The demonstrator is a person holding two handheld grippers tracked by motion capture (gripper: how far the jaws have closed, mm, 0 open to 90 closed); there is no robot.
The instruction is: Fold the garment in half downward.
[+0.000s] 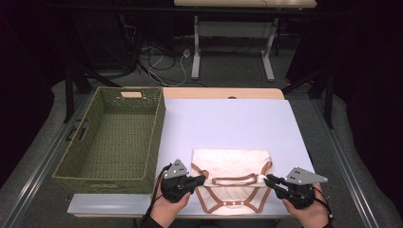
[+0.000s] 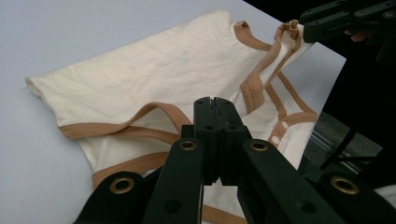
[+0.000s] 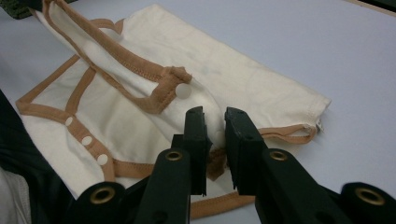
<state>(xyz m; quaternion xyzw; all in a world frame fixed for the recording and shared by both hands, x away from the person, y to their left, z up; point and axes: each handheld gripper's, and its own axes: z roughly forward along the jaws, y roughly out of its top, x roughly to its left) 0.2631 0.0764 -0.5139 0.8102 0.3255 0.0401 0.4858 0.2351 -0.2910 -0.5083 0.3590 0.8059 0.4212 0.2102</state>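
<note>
A cream baby bodysuit (image 1: 231, 164) with brown trim and snap buttons lies folded near the front edge of the pale table (image 1: 228, 118). My left gripper (image 1: 203, 179) is at its left side. In the left gripper view its jaws (image 2: 215, 105) are pressed together where the brown neckline trim (image 2: 154, 112) runs in. My right gripper (image 1: 268, 178) is at the garment's right side, and its jaws (image 3: 215, 121) are shut on a fold of cream cloth and trim. The neckline band stretches between the two grippers. The left gripper view also shows the right gripper (image 2: 322, 23) pinching bunched trim.
A green woven basket (image 1: 109, 175) with cut-out handles stands on the table's left, close beside the left gripper. Behind the garment the tabletop is bare. Beyond the table are desk legs and cables on the floor (image 1: 161, 61).
</note>
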